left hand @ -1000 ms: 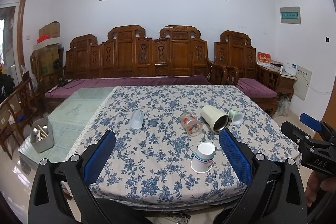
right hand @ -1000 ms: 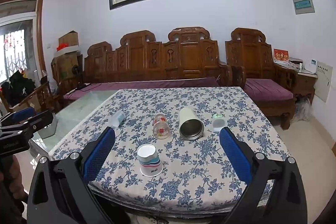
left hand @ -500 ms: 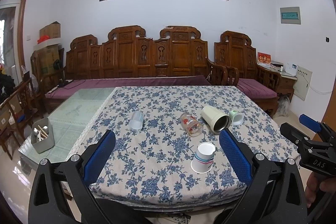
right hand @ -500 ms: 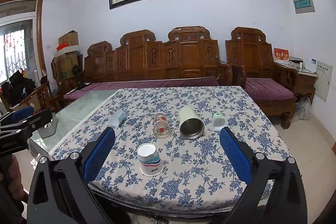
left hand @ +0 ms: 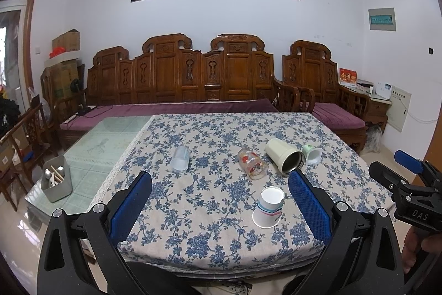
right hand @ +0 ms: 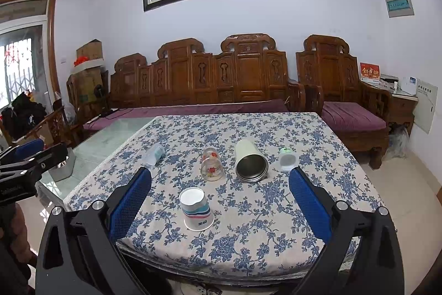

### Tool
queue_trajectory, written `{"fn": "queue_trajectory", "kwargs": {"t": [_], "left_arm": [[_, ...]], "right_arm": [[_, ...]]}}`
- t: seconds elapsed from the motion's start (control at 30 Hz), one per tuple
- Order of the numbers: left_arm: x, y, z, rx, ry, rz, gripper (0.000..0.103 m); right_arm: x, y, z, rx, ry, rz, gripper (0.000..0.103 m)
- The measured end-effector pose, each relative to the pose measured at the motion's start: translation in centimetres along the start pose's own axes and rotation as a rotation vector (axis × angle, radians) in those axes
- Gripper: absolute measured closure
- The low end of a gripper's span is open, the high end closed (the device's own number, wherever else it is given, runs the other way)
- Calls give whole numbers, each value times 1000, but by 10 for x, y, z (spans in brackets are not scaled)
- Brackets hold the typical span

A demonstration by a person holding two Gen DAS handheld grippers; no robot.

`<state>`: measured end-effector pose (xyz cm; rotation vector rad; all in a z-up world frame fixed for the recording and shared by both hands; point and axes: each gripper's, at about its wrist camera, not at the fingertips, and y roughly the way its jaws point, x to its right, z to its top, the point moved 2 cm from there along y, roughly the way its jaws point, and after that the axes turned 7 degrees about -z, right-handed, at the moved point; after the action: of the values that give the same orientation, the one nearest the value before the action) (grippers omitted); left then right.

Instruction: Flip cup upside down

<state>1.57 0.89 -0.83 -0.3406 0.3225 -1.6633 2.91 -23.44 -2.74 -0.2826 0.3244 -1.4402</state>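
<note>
Several cups are on a blue-flowered tablecloth [left hand: 210, 226]. A striped paper cup [left hand: 268, 208] stands upside down near the front edge; it also shows in the right wrist view [right hand: 196, 209]. Lying on their sides behind it are a frosted plastic cup [left hand: 180, 158], a flowered glass [left hand: 252, 163], a cream steel tumbler [left hand: 284, 159] and a small white-green cup [left hand: 312, 154]. My left gripper [left hand: 219, 208] is open and empty, short of the table edge. My right gripper [right hand: 219, 205] is open and empty, also short of the table.
A grey caddy with utensils [left hand: 56, 181] stands on the bare glass tabletop at the left. A carved wooden sofa [left hand: 193, 79] runs behind the table. Each gripper shows at the edge of the other's view [left hand: 408, 184] [right hand: 25, 167].
Both views have shifted only slightly; the cups have not moved and both grippers stay open.
</note>
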Motion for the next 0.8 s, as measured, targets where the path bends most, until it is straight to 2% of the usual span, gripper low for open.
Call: {"fn": "queue_trajectory", "kwargs": {"t": [0.8], "left_arm": [[0,-3,3,11,4,-2,8]], "right_arm": [[0,0,-2,-1,2,-1,3]]}}
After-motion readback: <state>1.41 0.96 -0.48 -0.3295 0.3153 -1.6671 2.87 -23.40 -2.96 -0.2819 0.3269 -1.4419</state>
